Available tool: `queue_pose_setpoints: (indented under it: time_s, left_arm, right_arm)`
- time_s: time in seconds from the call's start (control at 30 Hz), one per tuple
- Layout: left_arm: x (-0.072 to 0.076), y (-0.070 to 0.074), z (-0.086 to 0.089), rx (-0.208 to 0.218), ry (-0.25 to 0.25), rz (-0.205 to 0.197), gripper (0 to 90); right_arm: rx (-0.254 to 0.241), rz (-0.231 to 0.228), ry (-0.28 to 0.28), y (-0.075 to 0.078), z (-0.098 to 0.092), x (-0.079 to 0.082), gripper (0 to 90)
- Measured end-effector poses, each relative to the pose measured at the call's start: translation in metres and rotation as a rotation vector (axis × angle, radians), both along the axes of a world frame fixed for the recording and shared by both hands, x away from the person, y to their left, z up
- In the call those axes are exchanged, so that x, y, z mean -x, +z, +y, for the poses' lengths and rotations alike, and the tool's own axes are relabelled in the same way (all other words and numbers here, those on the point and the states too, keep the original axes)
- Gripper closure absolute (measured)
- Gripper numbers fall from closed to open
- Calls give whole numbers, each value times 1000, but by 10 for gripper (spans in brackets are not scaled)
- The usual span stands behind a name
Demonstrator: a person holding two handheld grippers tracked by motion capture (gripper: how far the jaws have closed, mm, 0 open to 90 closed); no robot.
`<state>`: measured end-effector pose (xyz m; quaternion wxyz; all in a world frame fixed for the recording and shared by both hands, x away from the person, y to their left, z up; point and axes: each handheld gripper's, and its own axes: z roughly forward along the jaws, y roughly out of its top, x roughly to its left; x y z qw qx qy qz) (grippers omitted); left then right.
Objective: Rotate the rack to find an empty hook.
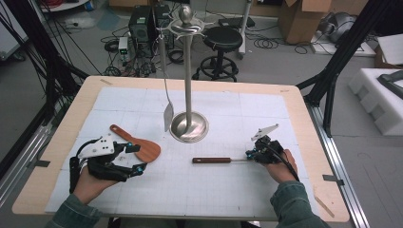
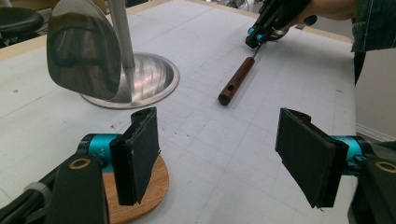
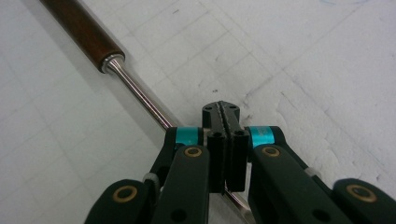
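Two grippers sit low over the white gridded mat (image 1: 285,123). Your right gripper (image 1: 251,154) has its jaws pressed together on the thin steel shaft of a utensil with a dark wooden handle (image 1: 211,160). In the right gripper view the shaft passes between the closed pads (image 3: 232,154) and runs up to the handle (image 3: 81,33). The utensil lies flat on the mat, handle pointing toward your left hand, near the base of the steel stand (image 1: 189,126).

Your left gripper (image 1: 130,159) stands with jaws spread wide and nothing between them; in its own view the two black pads (image 2: 140,154) are well apart over bare mat. A wooden spatula (image 1: 138,145) lies just beside it, its rounded blade (image 2: 142,196) under the left-hand pad. A steel turner (image 1: 167,102) hangs from the stand.

No brand name, label or writing is readable on the tools, stand or mat.
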<state>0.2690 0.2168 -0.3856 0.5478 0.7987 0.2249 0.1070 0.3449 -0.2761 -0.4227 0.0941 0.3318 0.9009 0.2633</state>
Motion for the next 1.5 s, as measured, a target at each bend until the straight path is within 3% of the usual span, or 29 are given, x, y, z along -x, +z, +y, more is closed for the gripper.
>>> queue_pose_setpoints:
  time_s: [0.3, 0.63, 0.9, 1.13, 1.5]
  left_arm:
    - [-1, 0, -1, 2, 0, 1, 306]
    - [-1, -1, -1, -1, -4, 4, 306]
    - [-1, -1, -1, -2, -2, 6, 306]
    - [-1, -1, -1, -2, -1, 5, 306]
    - [-1, -1, -1, -5, -1, 5, 305]
  right_arm:
    - [-38, -42, 72, 10, 12, 2, 897]
    - [-116, -65, 217, 17, 31, 2, 783]
    - [-111, -32, 311, 12, 47, 1, 681]
    - [-72, -13, 334, 4, 56, -1, 627]
    - [-17, -14, 356, -4, 68, -2, 630]
